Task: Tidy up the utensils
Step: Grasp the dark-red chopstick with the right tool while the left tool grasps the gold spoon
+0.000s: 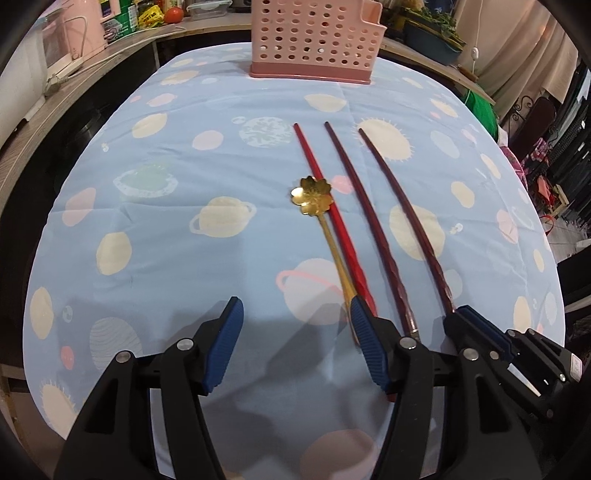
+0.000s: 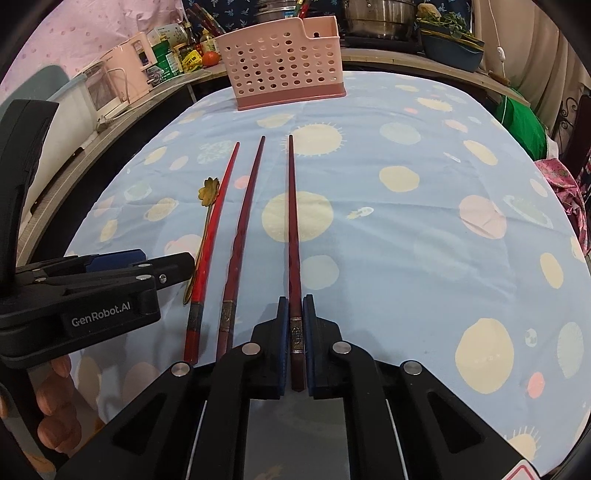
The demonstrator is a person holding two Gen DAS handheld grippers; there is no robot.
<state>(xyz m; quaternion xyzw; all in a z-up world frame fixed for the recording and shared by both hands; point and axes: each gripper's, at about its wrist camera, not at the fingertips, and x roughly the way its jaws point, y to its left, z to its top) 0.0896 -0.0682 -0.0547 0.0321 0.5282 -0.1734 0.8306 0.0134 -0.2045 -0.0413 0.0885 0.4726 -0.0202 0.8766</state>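
Three chopsticks lie side by side on the blue planet-print tablecloth: a bright red one (image 1: 334, 218) (image 2: 216, 221), a dark red middle one (image 1: 364, 218) (image 2: 243, 221) and a dark red right one (image 1: 406, 214) (image 2: 293, 229). A gold flower-bowl spoon (image 1: 314, 195) (image 2: 207, 194) lies against the bright red chopstick. My right gripper (image 2: 295, 301) (image 1: 461, 314) is shut on the thick end of the right chopstick. My left gripper (image 1: 295, 314) (image 2: 147, 258) is open and empty, its right finger beside the spoon's handle. A pink perforated utensil basket (image 1: 314, 37) (image 2: 284, 62) stands at the table's far edge.
A counter behind the table holds a pink appliance (image 2: 114, 79), jars and a tomato (image 2: 210, 57), pots (image 2: 380, 16) and a blue basin (image 2: 450, 51). A power strip and cord (image 1: 70, 72) lie on the left counter. Green fabric (image 2: 524, 125) hangs at the right.
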